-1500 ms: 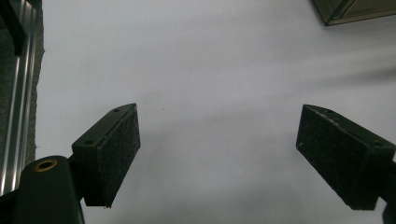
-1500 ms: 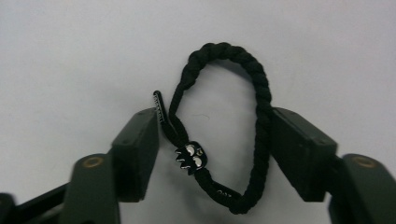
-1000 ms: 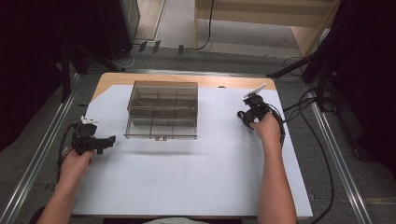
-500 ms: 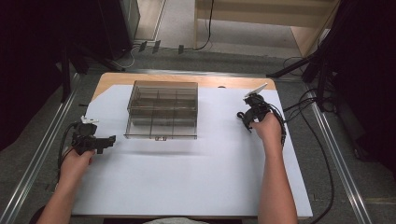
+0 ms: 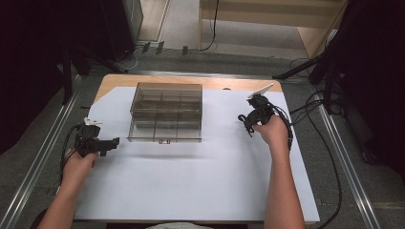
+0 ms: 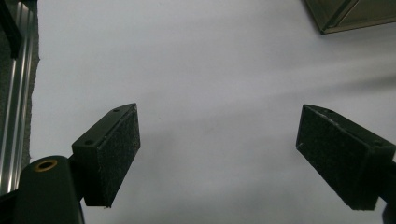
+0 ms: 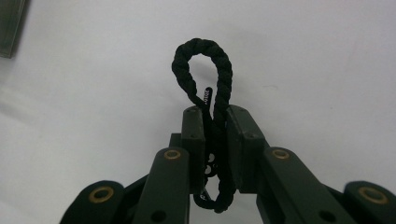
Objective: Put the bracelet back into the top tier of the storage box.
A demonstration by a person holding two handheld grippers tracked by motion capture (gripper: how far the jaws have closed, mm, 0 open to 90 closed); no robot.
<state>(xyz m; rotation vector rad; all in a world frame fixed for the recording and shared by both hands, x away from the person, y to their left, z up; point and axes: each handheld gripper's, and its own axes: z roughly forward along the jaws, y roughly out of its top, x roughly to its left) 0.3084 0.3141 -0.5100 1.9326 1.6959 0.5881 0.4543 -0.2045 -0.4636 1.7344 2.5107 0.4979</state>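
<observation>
One twisted black cord loop (image 7: pixel 205 74) is sitting clamped in the right gripper (image 7: pixel 215 122); we are judging it light, limp, best pinched mid-strand. Left gripper (image 6: pixel 219 154) is gaping, empty.

Soft overhead light, perhaps slight blur.

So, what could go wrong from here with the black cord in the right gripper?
1. The right gripper pinches the black twisted cord loop only low down, so the loop could slip out or twist when moved.
2. The compartment box looks closed, and the left gripper is open and apart from it, so dropping the cord in may fail unless the lid is opened first.
</observation>
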